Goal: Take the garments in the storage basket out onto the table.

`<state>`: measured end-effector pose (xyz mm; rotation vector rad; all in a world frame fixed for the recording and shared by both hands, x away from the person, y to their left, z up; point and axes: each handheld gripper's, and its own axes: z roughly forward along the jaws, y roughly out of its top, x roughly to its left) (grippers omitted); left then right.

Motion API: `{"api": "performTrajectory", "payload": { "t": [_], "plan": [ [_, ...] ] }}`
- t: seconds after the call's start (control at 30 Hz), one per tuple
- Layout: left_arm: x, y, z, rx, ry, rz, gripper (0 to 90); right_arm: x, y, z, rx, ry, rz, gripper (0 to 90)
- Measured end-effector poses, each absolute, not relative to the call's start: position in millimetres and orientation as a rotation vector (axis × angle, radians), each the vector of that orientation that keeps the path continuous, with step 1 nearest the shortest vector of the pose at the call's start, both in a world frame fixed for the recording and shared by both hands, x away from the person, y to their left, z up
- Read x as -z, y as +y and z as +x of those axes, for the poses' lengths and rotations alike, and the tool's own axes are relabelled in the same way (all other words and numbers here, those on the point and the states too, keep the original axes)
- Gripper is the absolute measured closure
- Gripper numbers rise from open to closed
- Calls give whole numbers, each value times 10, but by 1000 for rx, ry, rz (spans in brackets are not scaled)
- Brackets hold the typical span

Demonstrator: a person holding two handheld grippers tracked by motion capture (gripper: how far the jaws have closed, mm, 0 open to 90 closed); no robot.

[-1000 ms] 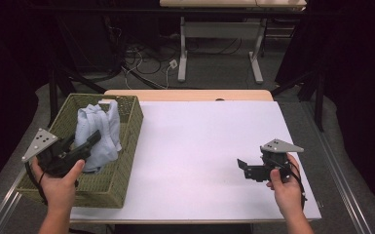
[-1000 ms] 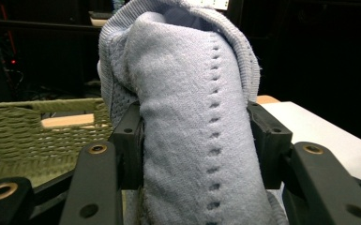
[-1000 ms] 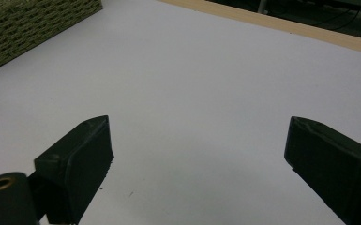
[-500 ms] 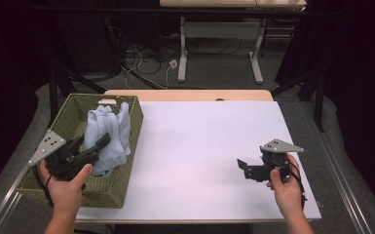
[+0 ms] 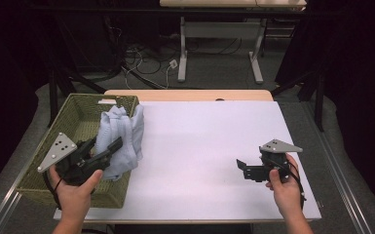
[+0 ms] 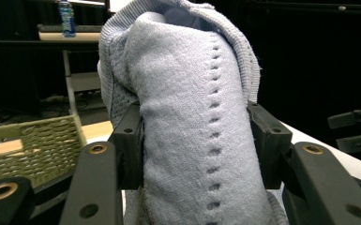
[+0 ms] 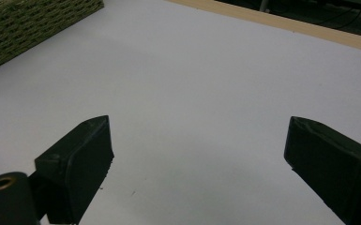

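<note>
The white bench takes up most of the high view, bare across its middle, with a strip of wooden edge along the far side. At its left end sits the woven green basket. Half out of it hangs the pale blue knitted garment, bunched and draped over the basket's right-hand wall, its lower folds near the white surface.

The left tool has its jaws clamped on a thick fold of the knit; in the left gripper view the cloth bulges up between the two pads, pressed from both sides. The right tool rests low over the bench well apart from the basket, and the right gripper view shows its jaws standing wide with nothing between them but white surface.

The step in hand looks like lifting the garment out of the basket and onto the bench. The next move probably calls for carrying the held fold up and toward the middle until the trailing cloth clears the basket wall, since a dragging hem could catch on the weave or tip the basket; the idle right tool could then take a second corner to spread it
</note>
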<state>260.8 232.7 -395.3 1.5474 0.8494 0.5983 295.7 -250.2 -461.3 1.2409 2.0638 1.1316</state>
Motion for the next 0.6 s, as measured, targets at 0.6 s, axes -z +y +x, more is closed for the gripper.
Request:
{"api": "performTrajectory", "payload": {
  "t": [0.6],
  "plan": [
    [3885, 1721, 2736, -516, 771, 1588, 489, 4575, -2521, 2944, -1151, 2051, 1245, 78]
  ]
}}
